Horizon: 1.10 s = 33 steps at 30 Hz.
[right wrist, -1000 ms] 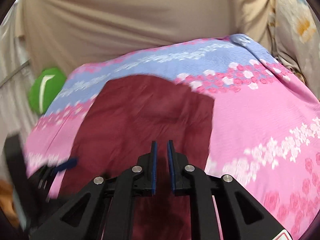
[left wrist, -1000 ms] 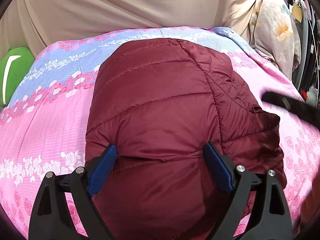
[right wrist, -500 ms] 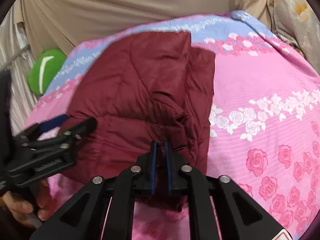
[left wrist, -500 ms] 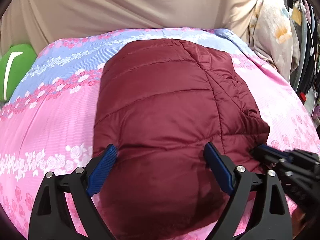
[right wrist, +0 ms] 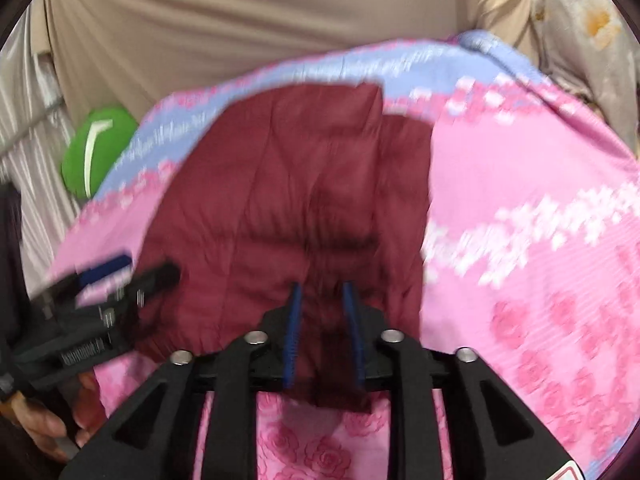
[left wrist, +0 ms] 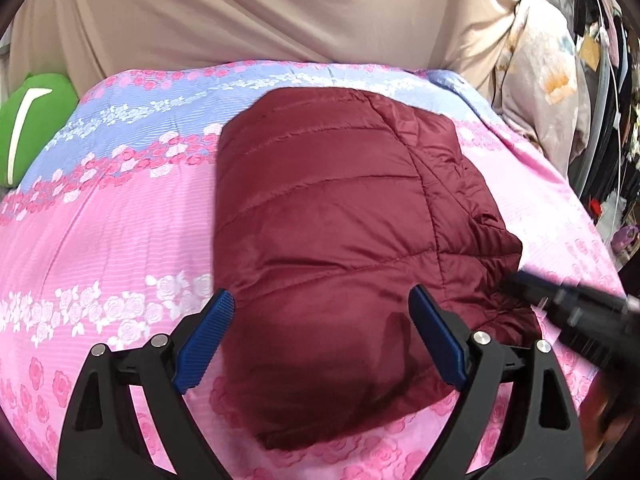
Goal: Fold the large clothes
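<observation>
A folded dark red quilted jacket [left wrist: 328,220] lies on a pink and blue floral bedspread [left wrist: 100,240]. My left gripper [left wrist: 322,296] hovers wide open over the jacket's near part, gripping nothing. The right gripper [left wrist: 560,304] shows as a dark blur at the jacket's right edge. In the blurred right wrist view the jacket [right wrist: 300,200] fills the middle. My right gripper [right wrist: 322,288] has its jaws opening, with a fold of the jacket's near edge loose between them. The left gripper [right wrist: 136,272] appears at the left, held by a hand [right wrist: 44,428].
A green cushion [left wrist: 32,120] sits off the bed's far left corner. Beige fabric [left wrist: 260,12] hangs behind the bed. A pale floral cloth [left wrist: 548,80] and hanging dark clothes crowd the right side. Bedspread [right wrist: 520,160] stretches to the jacket's right.
The right gripper's jaws, shut on the jacket's near edge before, have parted. The left gripper has drawn back a little, so more of the jacket's near end shows.
</observation>
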Each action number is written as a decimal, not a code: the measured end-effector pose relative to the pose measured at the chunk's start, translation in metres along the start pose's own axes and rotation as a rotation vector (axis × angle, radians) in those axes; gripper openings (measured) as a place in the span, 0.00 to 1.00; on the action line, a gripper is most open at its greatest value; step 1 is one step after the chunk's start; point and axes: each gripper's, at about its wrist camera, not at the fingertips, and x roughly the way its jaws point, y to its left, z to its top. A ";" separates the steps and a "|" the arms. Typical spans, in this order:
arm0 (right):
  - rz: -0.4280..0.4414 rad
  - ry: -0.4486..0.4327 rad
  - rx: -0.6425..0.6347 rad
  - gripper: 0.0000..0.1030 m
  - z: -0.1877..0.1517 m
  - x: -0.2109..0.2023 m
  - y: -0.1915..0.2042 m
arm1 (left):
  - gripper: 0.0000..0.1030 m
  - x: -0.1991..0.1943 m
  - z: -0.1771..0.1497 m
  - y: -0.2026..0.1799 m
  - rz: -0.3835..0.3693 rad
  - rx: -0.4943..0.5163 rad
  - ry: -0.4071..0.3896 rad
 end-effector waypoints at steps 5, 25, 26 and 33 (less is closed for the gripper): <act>-0.027 -0.066 0.042 0.48 0.026 -0.003 -0.011 | 0.84 -0.002 -0.004 0.015 0.009 -0.045 -0.002; -0.123 0.058 0.021 0.10 0.017 0.068 -0.013 | 0.86 0.033 -0.014 0.013 -0.009 -0.075 0.084; -0.131 0.051 0.029 0.12 0.017 0.061 -0.011 | 0.86 0.032 -0.014 0.013 -0.006 -0.075 0.084; -0.114 -0.047 0.044 0.20 0.001 0.000 -0.009 | 0.86 0.027 -0.014 0.009 0.010 -0.068 0.075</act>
